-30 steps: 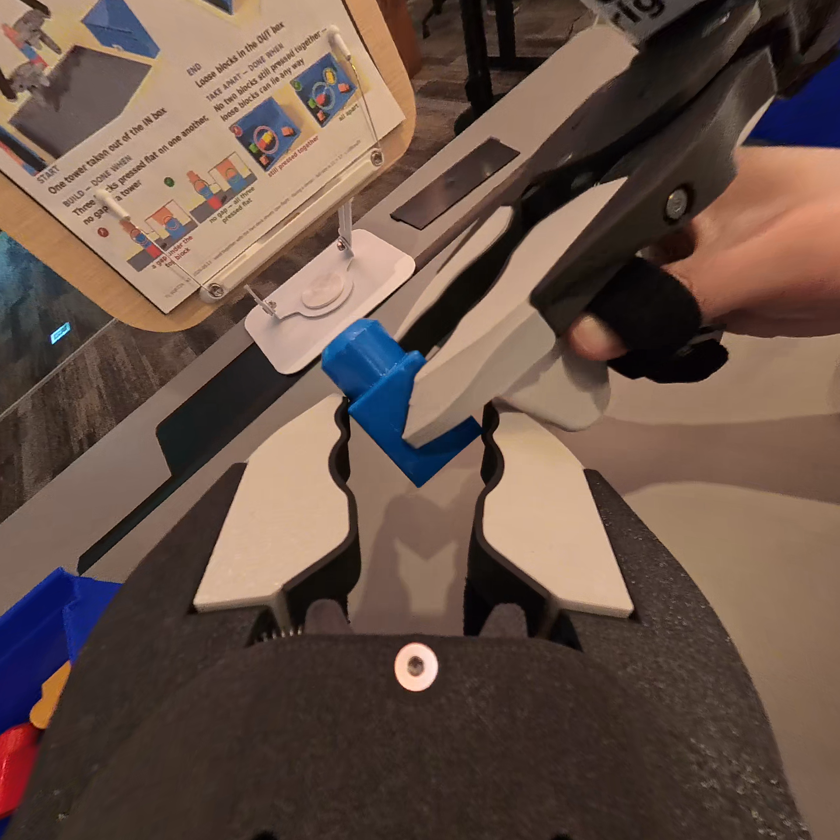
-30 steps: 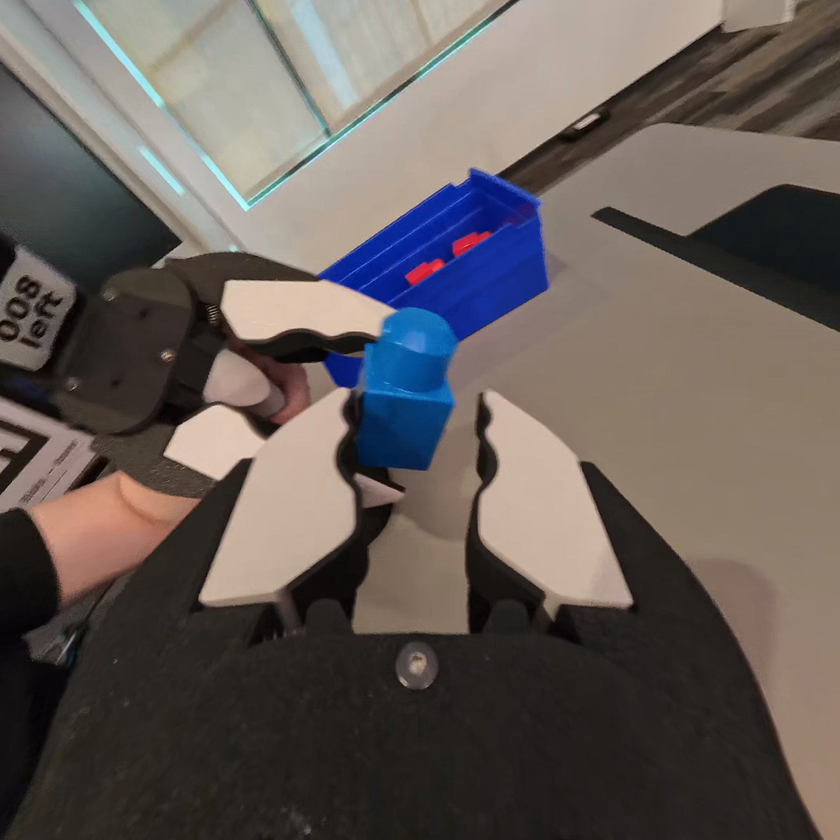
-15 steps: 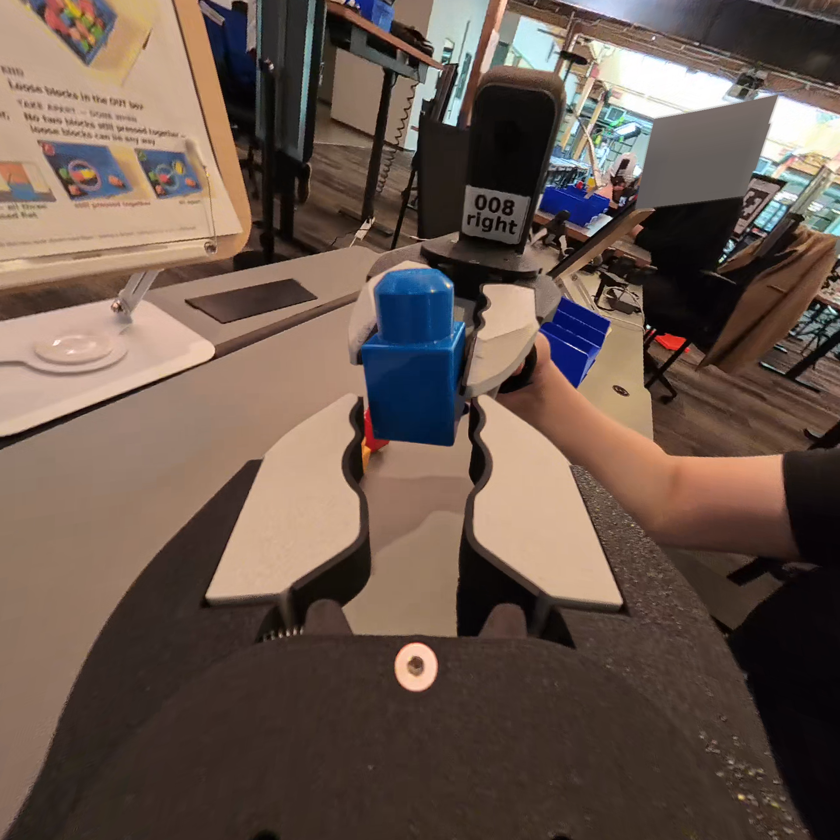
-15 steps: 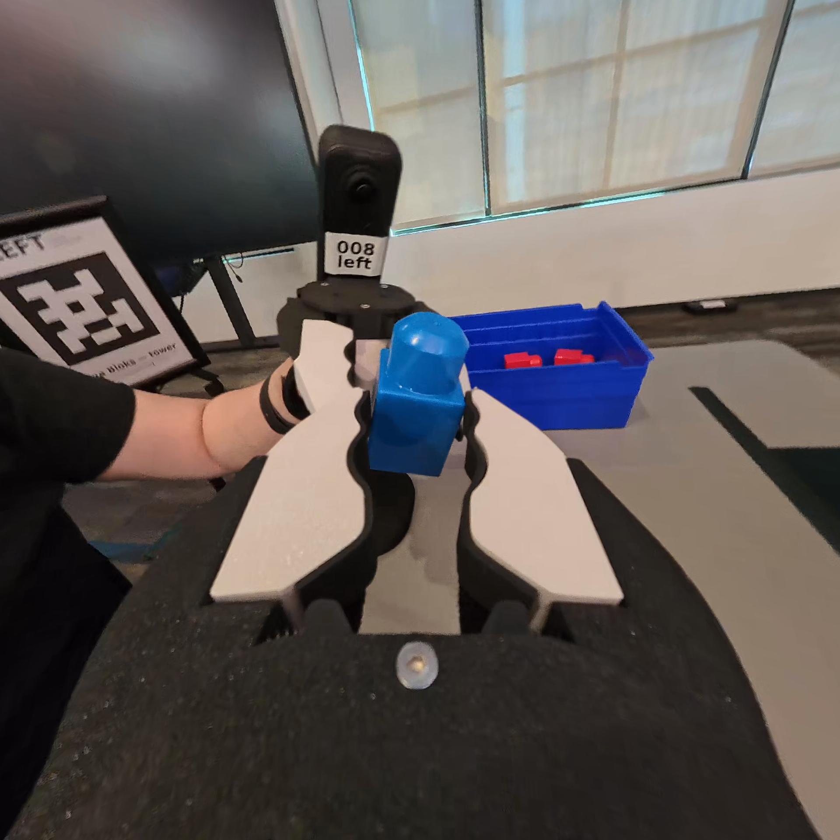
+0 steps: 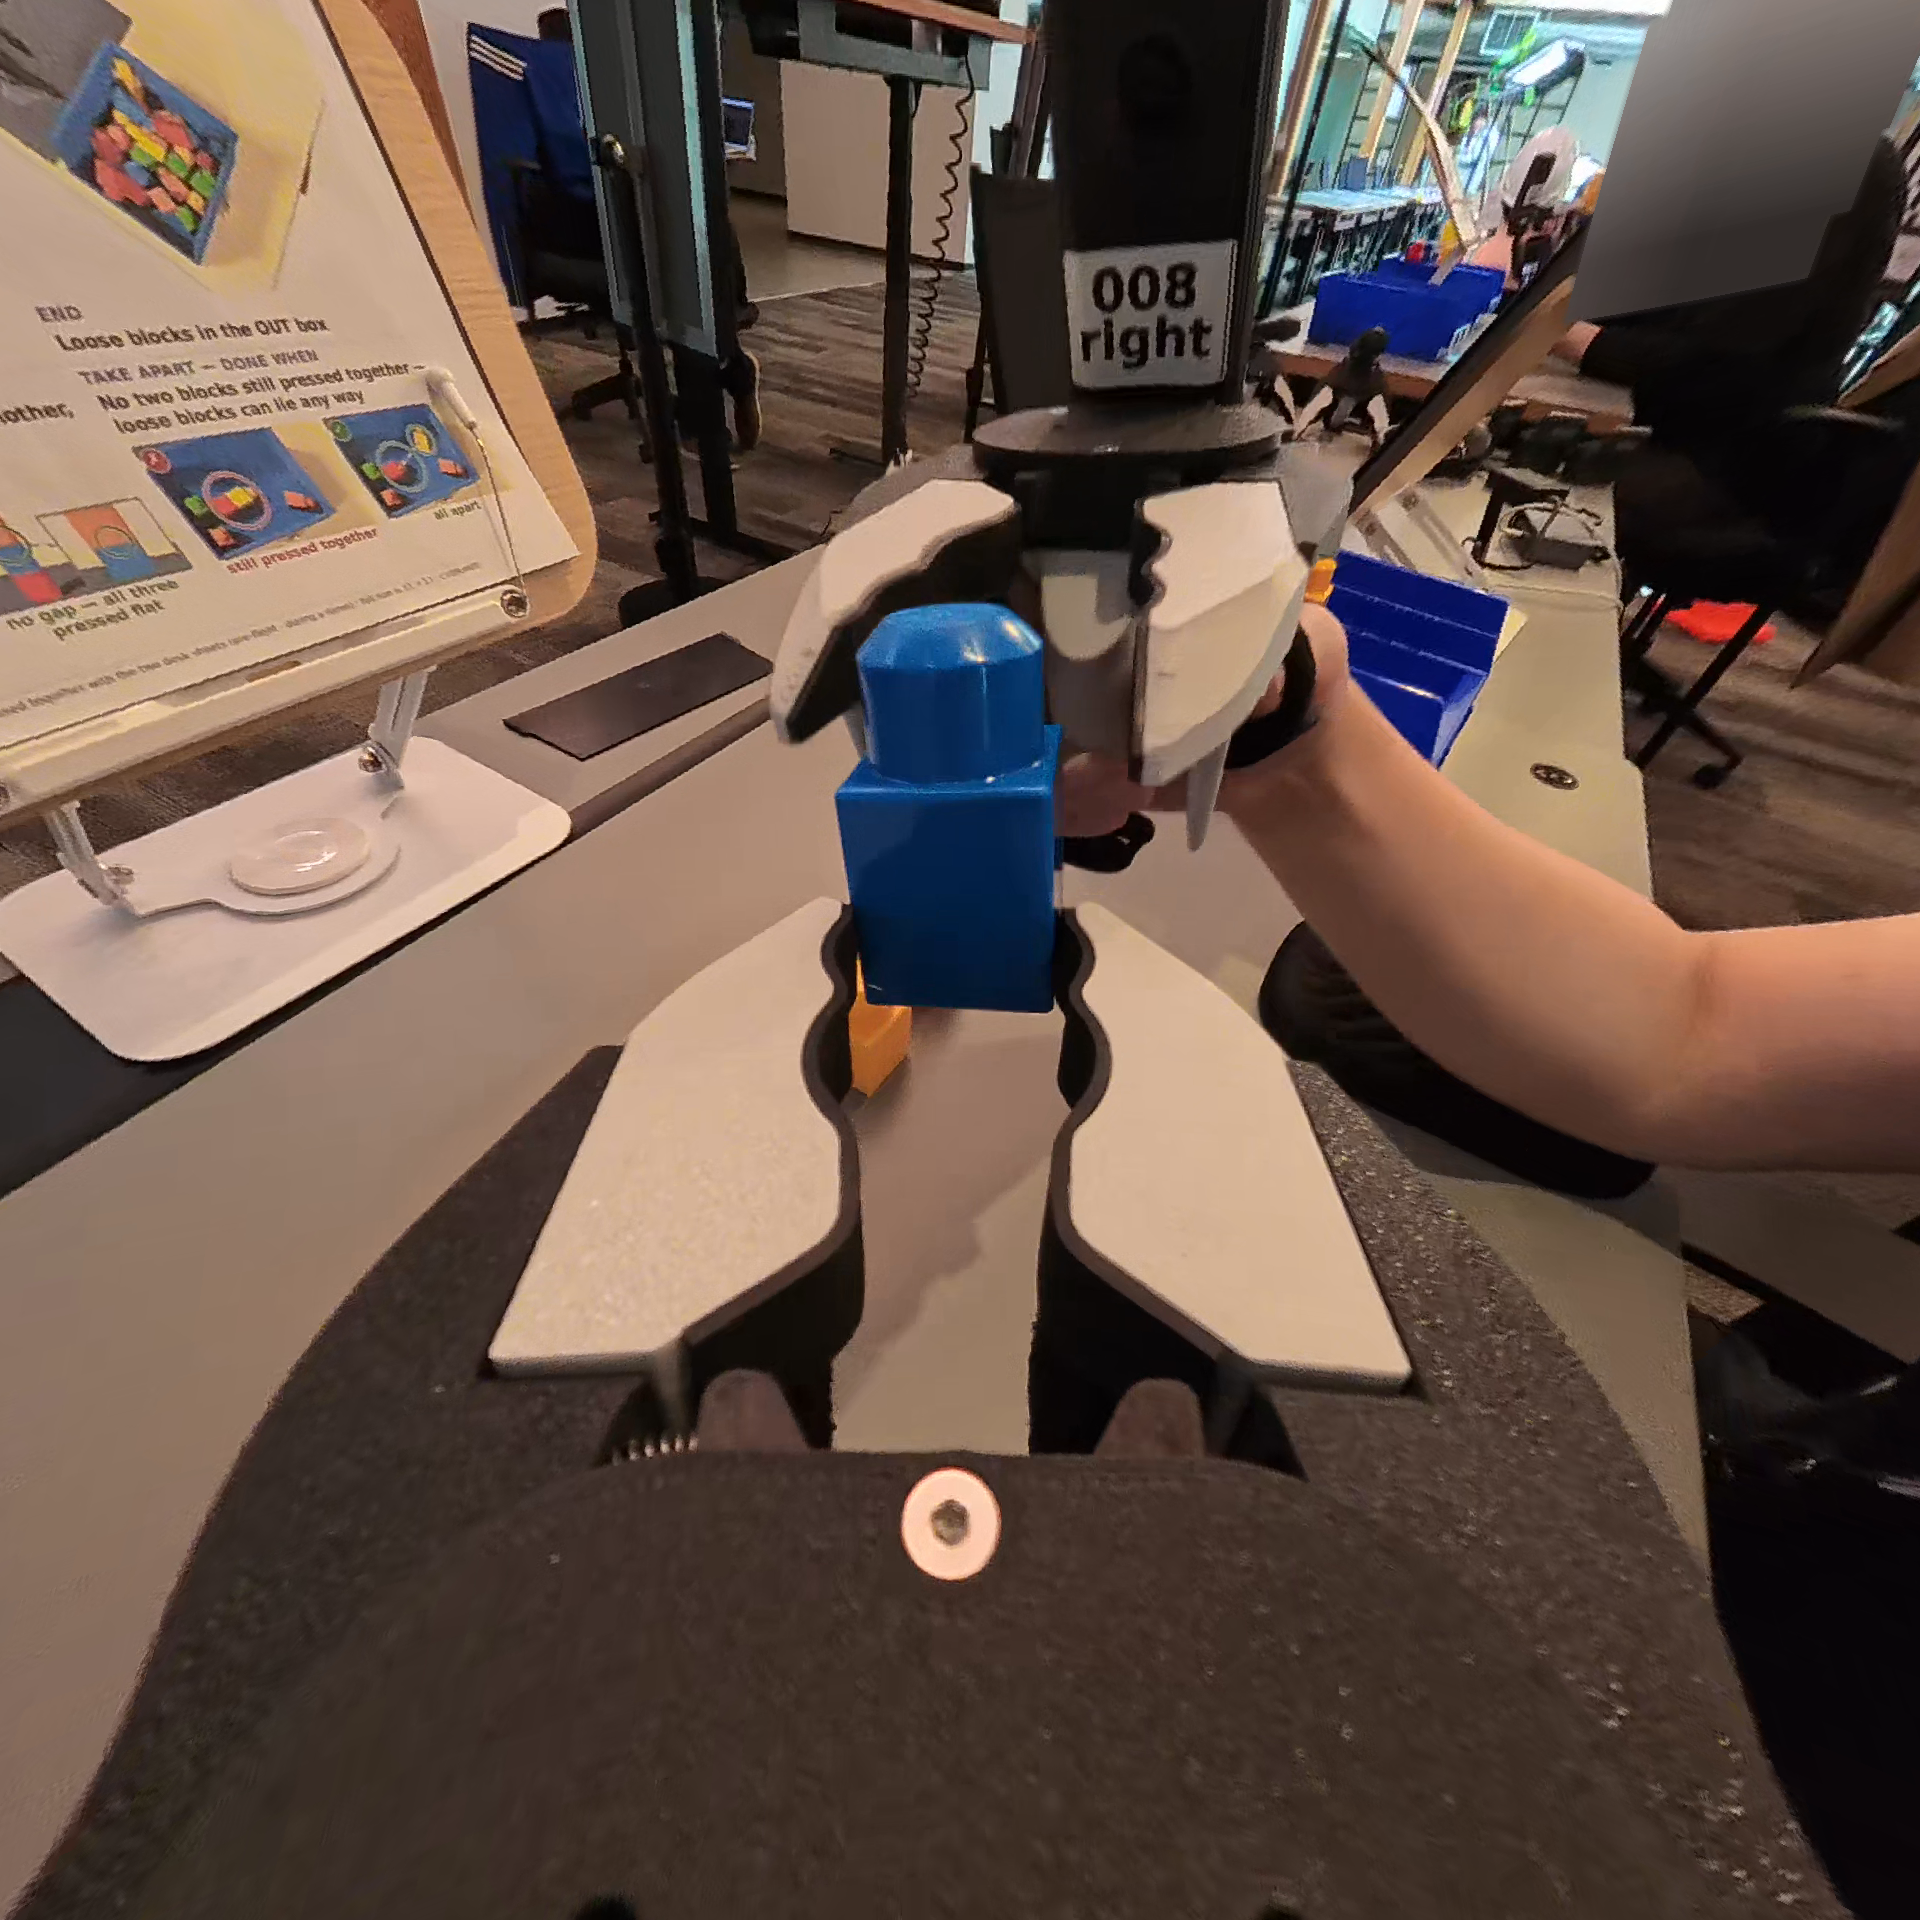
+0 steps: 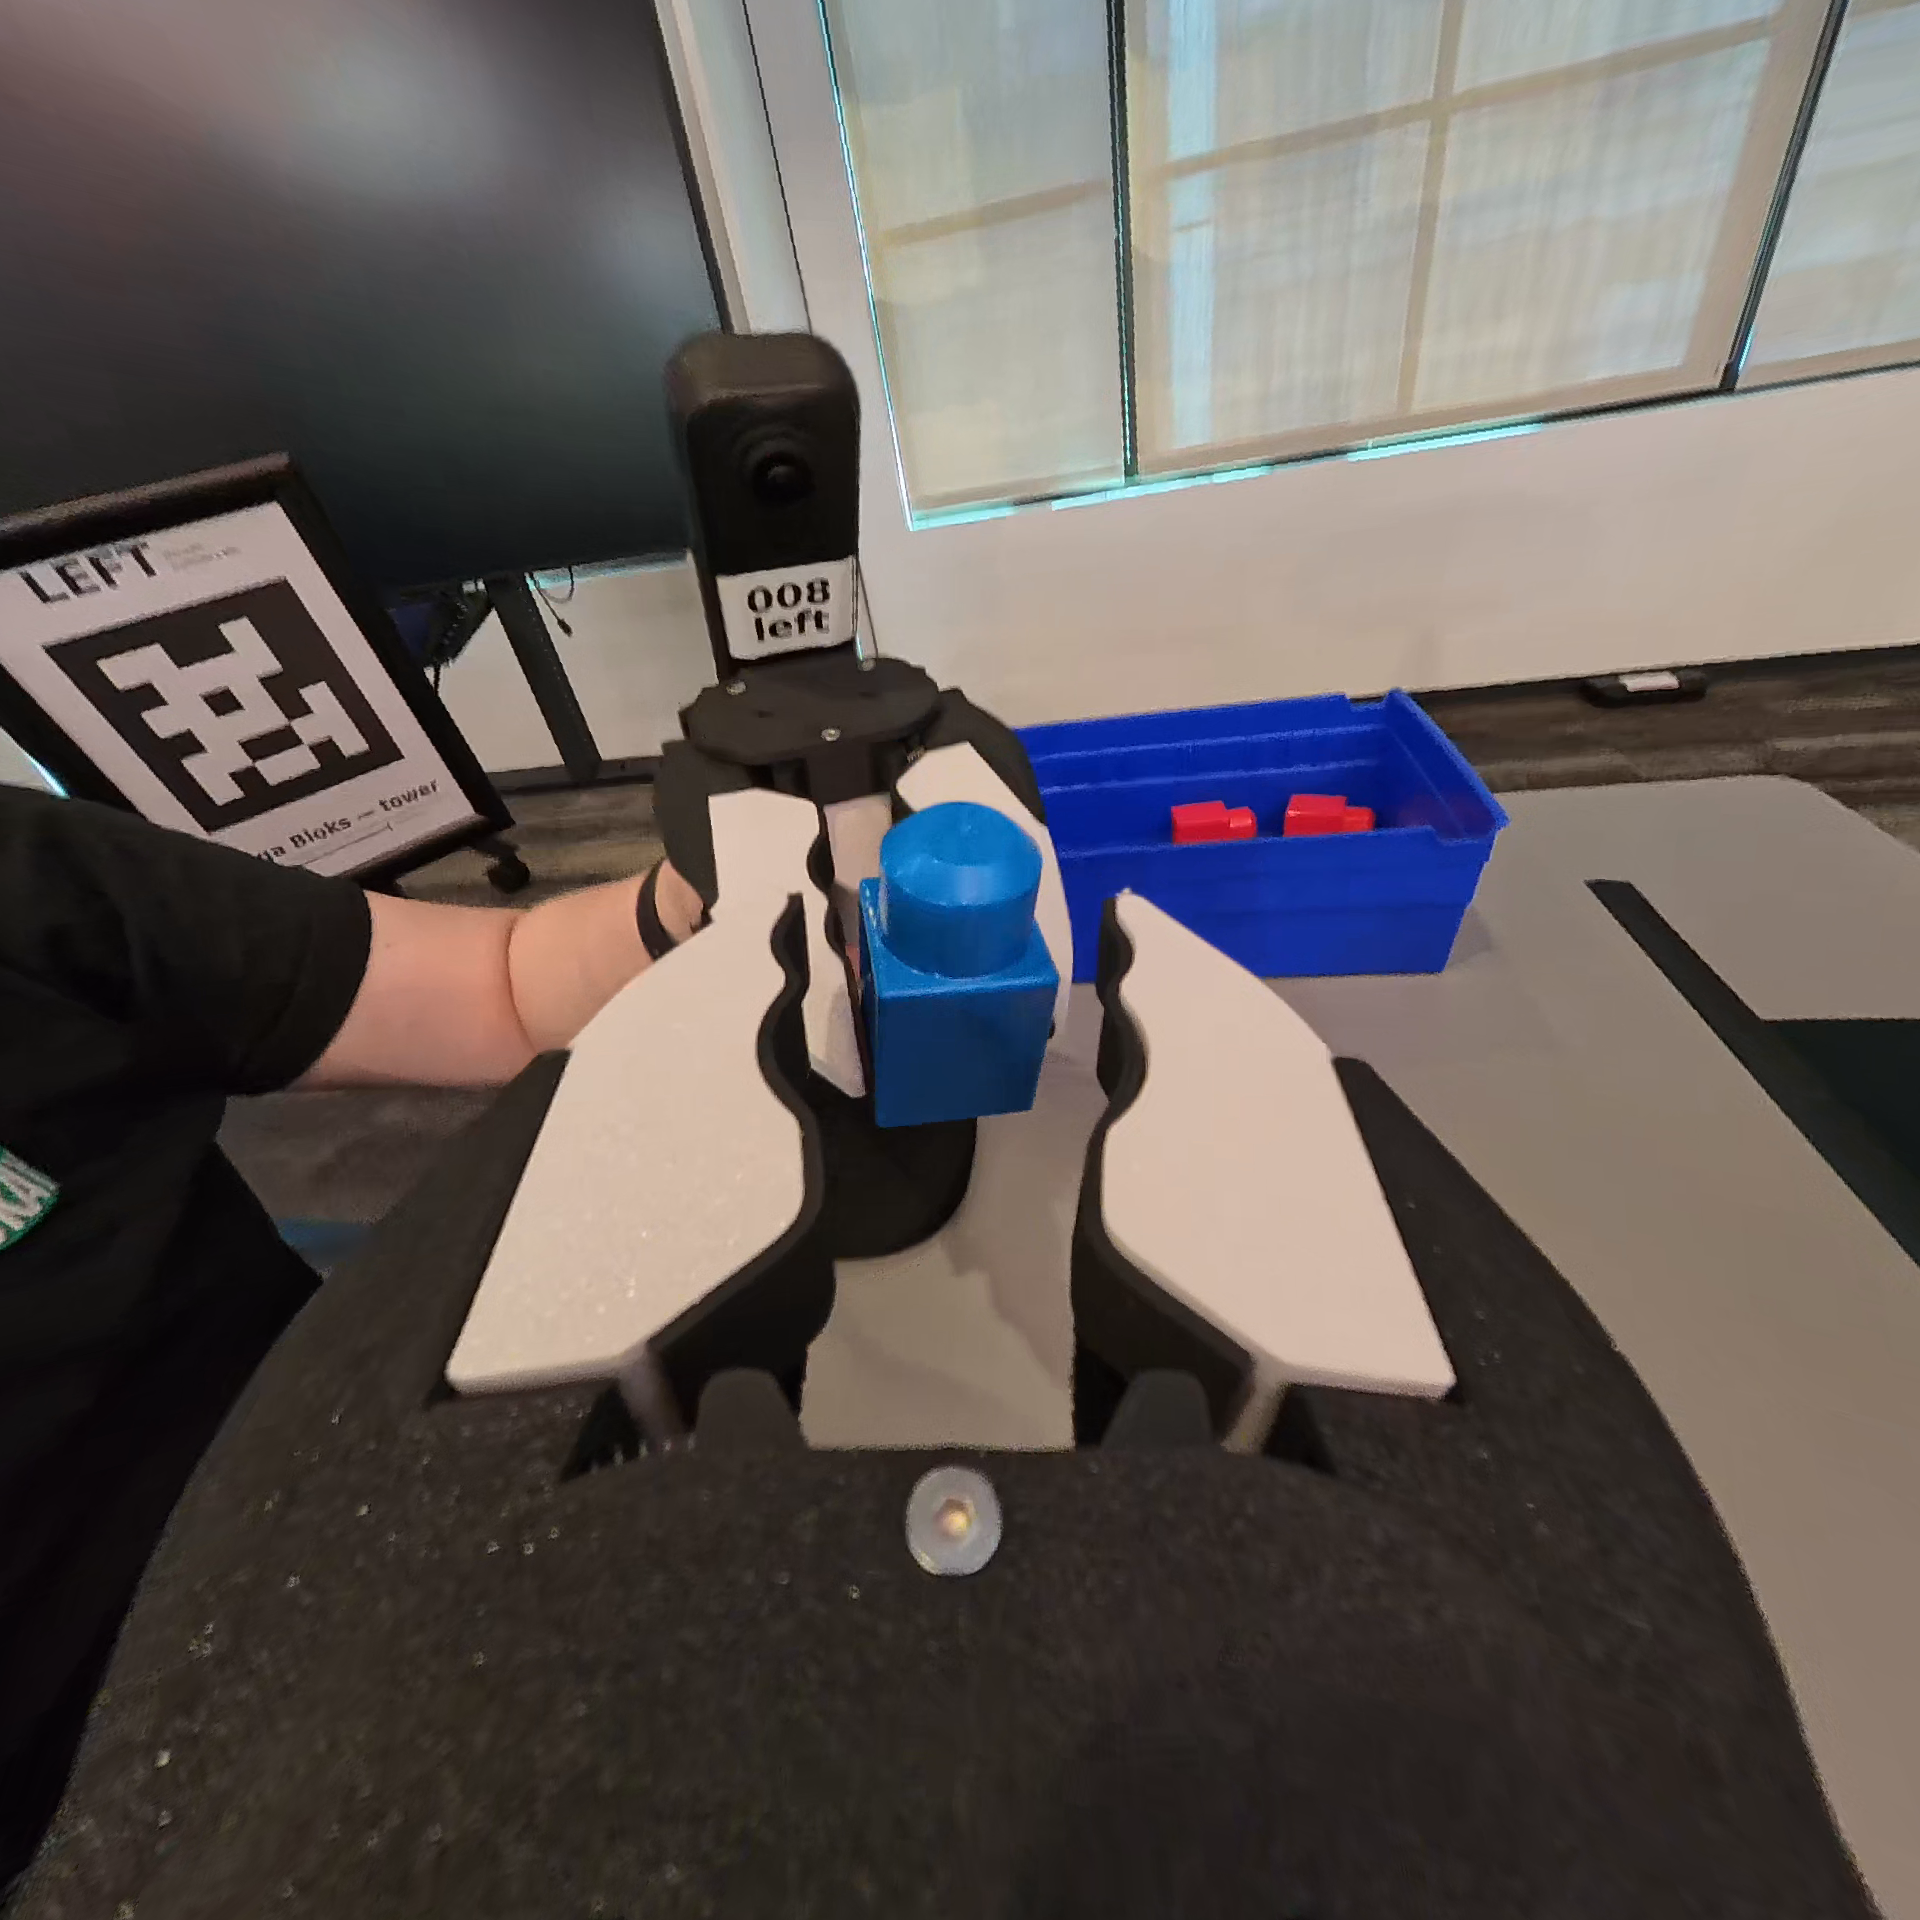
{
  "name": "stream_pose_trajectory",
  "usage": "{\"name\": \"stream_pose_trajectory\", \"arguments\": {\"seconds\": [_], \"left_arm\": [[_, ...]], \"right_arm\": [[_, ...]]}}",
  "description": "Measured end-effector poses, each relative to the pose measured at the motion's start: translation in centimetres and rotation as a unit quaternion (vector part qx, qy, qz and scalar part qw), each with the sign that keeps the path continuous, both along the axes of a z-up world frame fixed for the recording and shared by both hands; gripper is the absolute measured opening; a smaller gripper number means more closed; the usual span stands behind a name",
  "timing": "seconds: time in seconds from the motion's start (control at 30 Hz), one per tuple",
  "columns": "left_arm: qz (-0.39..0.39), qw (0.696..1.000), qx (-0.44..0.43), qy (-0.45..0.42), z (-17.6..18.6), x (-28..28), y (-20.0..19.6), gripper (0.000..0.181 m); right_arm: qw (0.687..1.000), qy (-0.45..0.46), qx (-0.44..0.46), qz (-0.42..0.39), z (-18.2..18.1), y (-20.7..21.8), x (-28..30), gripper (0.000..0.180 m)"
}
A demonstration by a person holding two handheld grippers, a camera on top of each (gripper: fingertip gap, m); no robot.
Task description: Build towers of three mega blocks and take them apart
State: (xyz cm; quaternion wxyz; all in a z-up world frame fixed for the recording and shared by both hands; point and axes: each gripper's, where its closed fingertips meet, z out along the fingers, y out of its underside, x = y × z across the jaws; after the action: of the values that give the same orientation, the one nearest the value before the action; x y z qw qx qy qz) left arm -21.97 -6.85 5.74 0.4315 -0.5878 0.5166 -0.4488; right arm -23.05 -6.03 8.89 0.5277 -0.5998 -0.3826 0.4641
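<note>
In your left wrist view, your left claw (image 5: 951, 966) is clamped on the upright blue block (image 5: 948, 862) above the grey bench (image 5: 364, 1091), an orange block (image 5: 878, 1044) just behind it. In your right wrist view, your right claw (image 6: 951, 966) stands apart around the block (image 6: 951, 997); two red blocks (image 6: 1268, 819) lie in the blue bin (image 6: 1351, 914)

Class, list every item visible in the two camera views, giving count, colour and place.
Blue block: one, blue, upright in left claw.
Orange block: one, orange, on table behind blue block.
Red blocks: two, red, inside blue bin.
Blue bin: one, blue, on table by window.
Second bin: one, blue, behind right claw.
Instruction board: one, white on wood, on stand.
Table: one, grey.
Left claw: shut on blue block.
Right claw: open.
</note>
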Motion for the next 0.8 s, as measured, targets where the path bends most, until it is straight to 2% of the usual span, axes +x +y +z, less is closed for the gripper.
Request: {"name": "stream_pose_trajectory", "arguments": {"seconds": [0.1, 0.17, 0.27, 0.43, 0.53, 0.6, 0.7, 0.77, 0.8], "left_arm": [[-0.013, 1.000, 0.010, 0.011, -0.1, 0.2, -0.7, 0.036], [-0.018, 0.999, 0.019, 0.027, -0.4, 0.3, -0.9, 0.036], [-0.027, 0.999, 0.023, 0.040, -0.8, 0.3, -1.4, 0.036], [-0.023, 0.999, 0.025, 0.033, -0.7, 0.5, -1.5, 0.037], [-0.006, 0.999, 0.022, 0.027, -1.3, 0.6, -0.7, 0.058], [-0.011, 0.999, 0.031, 0.039, -3.2, 0.9, -0.1, 0.062], [-0.039, 0.994, 0.016, 0.101, -9.1, 2.4, 0.4, 0.071], [-0.051, 0.991, -0.012, 0.126, -12.4, 4.2, 0.7, 0.070], [-0.049, 0.991, 0.001, 0.128, -13.5, 5.1, 1.1, 0.069]], "right_arm": [[0.998, -0.067, -0.001, 0.005, -1.5, -0.6, -0.2, 0.053], [0.995, -0.100, 0.006, 0.018, -2.2, -1.2, -0.3, 0.042], [0.993, -0.115, 0.001, 0.028, -2.5, -1.6, -0.3, 0.036], [0.991, -0.129, 0.017, 0.025, -2.5, -1.8, -0.1, 0.036], [0.991, -0.128, 0.026, -0.002, -1.8, -1.5, 1.6, 0.036], [0.992, -0.120, 0.031, -0.031, -1.0, -1.3, 3.7, 0.036], [0.993, -0.087, 0.044, -0.072, 0.7, -1.5, 7.2, 0.036], [0.992, -0.071, 0.047, -0.094, 1.4, -1.7, 9.2, 0.036], [0.991, -0.070, 0.046, -0.104, 1.5, -1.8, 10.1, 0.036]]}}
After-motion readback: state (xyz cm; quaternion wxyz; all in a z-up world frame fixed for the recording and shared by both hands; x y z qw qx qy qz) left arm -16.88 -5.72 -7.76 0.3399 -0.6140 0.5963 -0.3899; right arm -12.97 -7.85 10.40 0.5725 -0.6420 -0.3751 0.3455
